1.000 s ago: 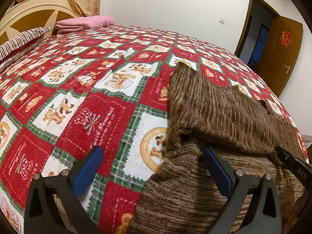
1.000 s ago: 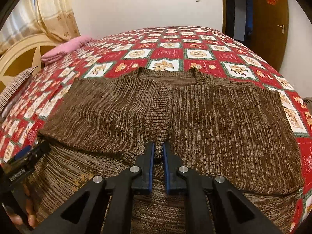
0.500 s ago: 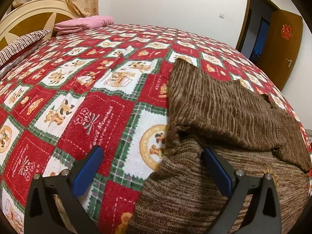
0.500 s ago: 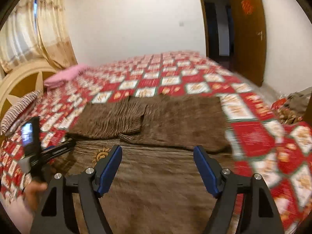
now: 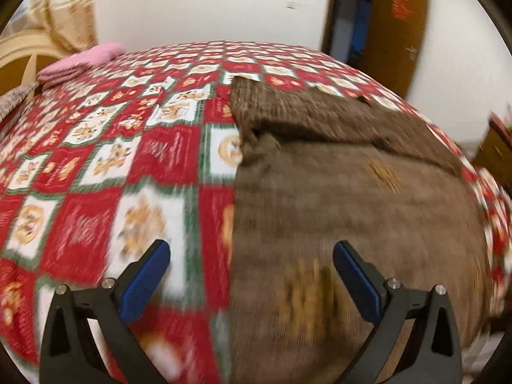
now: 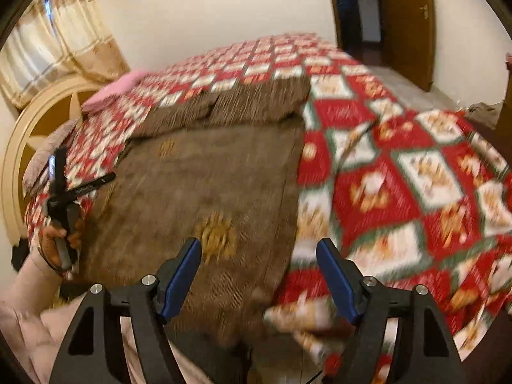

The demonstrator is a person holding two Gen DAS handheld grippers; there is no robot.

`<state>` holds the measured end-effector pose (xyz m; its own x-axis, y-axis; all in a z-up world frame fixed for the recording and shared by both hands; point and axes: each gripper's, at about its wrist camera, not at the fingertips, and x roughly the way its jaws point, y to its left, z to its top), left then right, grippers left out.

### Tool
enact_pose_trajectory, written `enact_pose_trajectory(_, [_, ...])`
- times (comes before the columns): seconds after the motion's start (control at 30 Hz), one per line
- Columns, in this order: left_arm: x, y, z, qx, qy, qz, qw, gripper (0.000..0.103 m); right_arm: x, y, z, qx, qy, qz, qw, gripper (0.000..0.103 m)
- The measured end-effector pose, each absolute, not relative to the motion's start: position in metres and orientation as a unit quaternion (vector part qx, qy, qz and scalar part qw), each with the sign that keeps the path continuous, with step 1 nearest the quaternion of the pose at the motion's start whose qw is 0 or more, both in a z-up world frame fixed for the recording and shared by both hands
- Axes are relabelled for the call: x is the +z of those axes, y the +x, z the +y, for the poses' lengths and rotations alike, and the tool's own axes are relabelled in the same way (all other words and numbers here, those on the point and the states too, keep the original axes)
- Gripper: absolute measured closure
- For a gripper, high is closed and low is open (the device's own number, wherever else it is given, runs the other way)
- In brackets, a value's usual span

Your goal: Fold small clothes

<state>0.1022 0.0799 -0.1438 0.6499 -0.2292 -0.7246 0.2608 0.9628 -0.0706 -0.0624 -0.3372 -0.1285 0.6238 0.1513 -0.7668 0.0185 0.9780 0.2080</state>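
A brown knit sweater (image 5: 352,198) lies flat on the bed, both sleeves folded across its far part. It also shows in the right wrist view (image 6: 211,172). My left gripper (image 5: 251,267) is open and empty, held above the sweater's near left edge. My right gripper (image 6: 259,262) is open and empty, above the sweater's near right edge. The left gripper (image 6: 64,192) shows in the right wrist view at the far left, held in a hand. Both views are blurred by motion.
The bed carries a red, white and green bear-print cover (image 5: 105,166). A pink folded cloth (image 5: 83,64) lies by the cream headboard (image 6: 38,128). A brown door (image 5: 393,32) stands open at the far right. The bed's near edge lies under my right gripper.
My right gripper let go of the folded sleeve, opened and pulled back to the sweater's near right edge. My left gripper drew back and up along the left edge, staying open.
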Motion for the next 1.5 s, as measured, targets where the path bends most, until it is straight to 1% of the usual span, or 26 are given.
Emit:
enact_pose_trajectory(0.17, [-0.136, 0.057, 0.108, -0.173, 0.019, 0.413, 0.894, 0.000, -0.170, -0.067, -0.308, 0.052, 0.077, 0.494, 0.865, 0.030])
enact_pose_trajectory(0.3, [-0.143, 0.035, 0.124, -0.184, 0.005, 0.436, 0.881, 0.000, -0.198, -0.068, -0.304, 0.057, 0.102, 0.534, 0.837, 0.030])
enact_pose_trajectory(0.5, [-0.170, 0.016, 0.124, -0.190, -0.008, 0.474, 0.860, 0.000, -0.214, -0.063, -0.300, 0.062, 0.113, 0.542, 0.830, 0.030])
enact_pose_trajectory(0.53, [-0.170, 0.013, 0.121, -0.184, -0.002, 0.468, 0.865, 0.000, -0.218, -0.062, -0.301, 0.061, 0.113, 0.550, 0.825, 0.031])
enact_pose_trajectory(0.57, [-0.169, 0.011, 0.119, -0.185, 0.000, 0.463, 0.867, 0.000, -0.221, -0.062, -0.301, 0.062, 0.115, 0.553, 0.823, 0.034])
enact_pose_trajectory(0.6, [-0.170, 0.009, 0.117, -0.194, -0.001, 0.464, 0.864, 0.001, -0.222, -0.061, -0.302, 0.064, 0.115, 0.557, 0.820, 0.050])
enact_pose_trajectory(0.63, [-0.171, 0.008, 0.118, -0.198, -0.004, 0.469, 0.861, 0.001, -0.226, -0.060, -0.303, 0.065, 0.120, 0.563, 0.815, 0.068])
enact_pose_trajectory(0.67, [-0.173, 0.006, 0.117, -0.200, -0.007, 0.470, 0.859, 0.003, -0.229, -0.059, -0.306, 0.067, 0.128, 0.566, 0.812, 0.075])
enact_pose_trajectory(0.7, [-0.173, 0.003, 0.118, -0.200, -0.011, 0.470, 0.860, 0.006, -0.232, -0.059, -0.309, 0.076, 0.144, 0.569, 0.806, 0.085])
enact_pose_trajectory(0.73, [-0.174, 0.001, 0.119, -0.201, -0.016, 0.470, 0.859, 0.008, -0.235, -0.058, -0.311, 0.085, 0.156, 0.572, 0.801, 0.093])
enact_pose_trajectory(0.77, [-0.174, -0.001, 0.120, -0.202, -0.018, 0.471, 0.859, 0.014, -0.235, -0.060, -0.311, 0.093, 0.158, 0.574, 0.798, 0.093])
enact_pose_trajectory(0.8, [-0.174, -0.003, 0.120, -0.201, -0.019, 0.473, 0.857, 0.023, -0.233, -0.062, -0.309, 0.100, 0.152, 0.576, 0.797, 0.094])
enact_pose_trajectory(0.83, [-0.174, -0.006, 0.120, -0.203, -0.021, 0.475, 0.856, 0.028, -0.230, -0.064, -0.306, 0.109, 0.145, 0.579, 0.795, 0.094])
enact_pose_trajectory(0.9, [-0.173, -0.008, 0.123, -0.210, -0.033, 0.485, 0.848, 0.057, -0.222, -0.067, -0.303, 0.133, 0.143, 0.576, 0.794, 0.094])
enact_pose_trajectory(0.93, [-0.173, -0.008, 0.124, -0.206, -0.038, 0.494, 0.844, 0.063, -0.217, -0.068, -0.301, 0.142, 0.145, 0.570, 0.796, 0.094])
enact_pose_trajectory(1.0, [-0.173, -0.006, 0.125, -0.190, -0.039, 0.499, 0.844, 0.086, -0.204, -0.067, -0.299, 0.159, 0.156, 0.553, 0.803, 0.094])
enact_pose_trajectory(1.03, [-0.172, -0.004, 0.126, -0.187, -0.043, 0.502, 0.843, 0.093, -0.197, -0.067, -0.301, 0.169, 0.170, 0.544, 0.804, 0.094])
enact_pose_trajectory(1.07, [-0.170, -0.003, 0.129, -0.189, -0.052, 0.504, 0.841, 0.097, -0.191, -0.067, -0.302, 0.179, 0.187, 0.534, 0.805, 0.094])
enact_pose_trajectory(1.13, [-0.160, 0.000, 0.133, -0.202, -0.075, 0.501, 0.838, 0.097, -0.179, -0.065, -0.305, 0.196, 0.217, 0.516, 0.805, 0.094])
enact_pose_trajectory(1.23, [-0.133, 0.002, 0.136, -0.198, -0.060, 0.469, 0.859, 0.096, -0.155, -0.056, -0.310, 0.219, 0.255, 0.484, 0.808, 0.094])
enact_pose_trajectory(1.27, [-0.125, 0.003, 0.138, -0.200, -0.058, 0.458, 0.864, 0.092, -0.148, -0.051, -0.312, 0.225, 0.268, 0.473, 0.809, 0.094])
enact_pose_trajectory(1.33, [-0.110, 0.008, 0.143, -0.206, -0.062, 0.441, 0.871, 0.078, -0.136, -0.038, -0.317, 0.234, 0.292, 0.452, 0.810, 0.095])
enact_pose_trajectory(1.37, [-0.105, 0.012, 0.147, -0.204, -0.065, 0.434, 0.875, 0.061, -0.130, -0.030, -0.320, 0.235, 0.303, 0.441, 0.812, 0.095])
enact_pose_trajectory(1.4, [-0.101, 0.015, 0.149, -0.199, -0.067, 0.427, 0.879, 0.049, -0.125, -0.020, -0.322, 0.234, 0.310, 0.432, 0.814, 0.095])
enact_pose_trajectory(1.43, [-0.097, 0.018, 0.152, -0.194, -0.071, 0.417, 0.885, 0.046, -0.119, -0.006, -0.325, 0.228, 0.315, 0.422, 0.819, 0.095])
enact_pose_trajectory(1.5, [-0.092, 0.024, 0.153, -0.199, -0.072, 0.406, 0.889, 0.045, -0.116, 0.017, -0.330, 0.217, 0.327, 0.411, 0.823, 0.095])
